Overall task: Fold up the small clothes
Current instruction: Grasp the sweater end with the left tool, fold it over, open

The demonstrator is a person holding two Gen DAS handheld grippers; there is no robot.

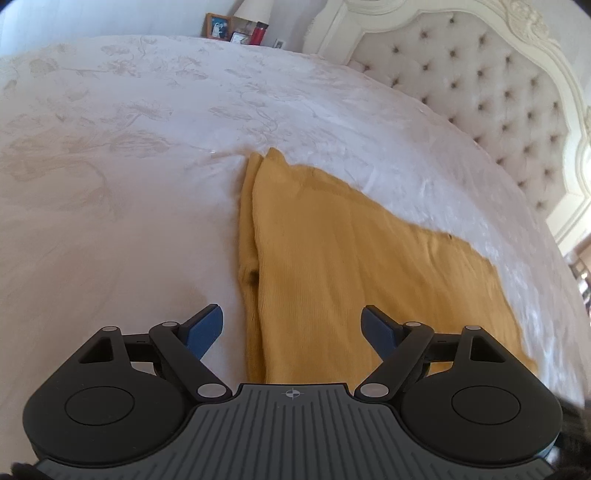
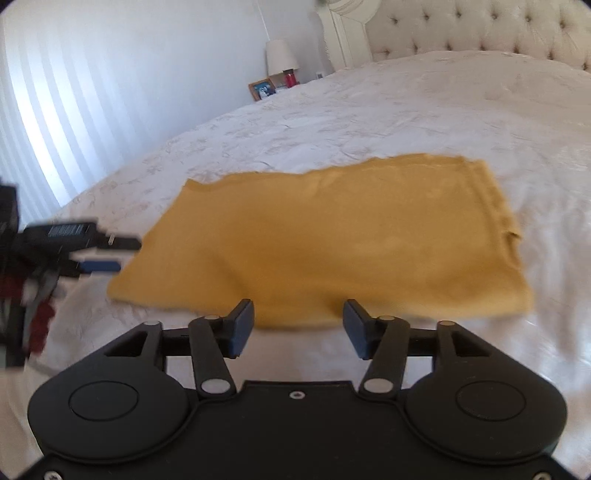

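A mustard-yellow garment (image 1: 332,258) lies folded into a flat rectangle on the white bedspread (image 1: 129,166); it also shows in the right wrist view (image 2: 351,236). My left gripper (image 1: 293,325) is open and empty, above the garment's near edge, with a folded layer edge running away on its left side. My right gripper (image 2: 298,325) is open and empty, just short of the garment's long near edge. The left gripper also shows in the right wrist view (image 2: 107,254) at the garment's left end, blurred.
A tufted cream headboard (image 1: 498,92) stands at the right end of the bed. A nightstand beyond the bed holds a lamp (image 2: 280,57), a picture frame (image 1: 218,26) and a red cup (image 1: 259,33). The white bedspread (image 2: 406,110) surrounds the garment.
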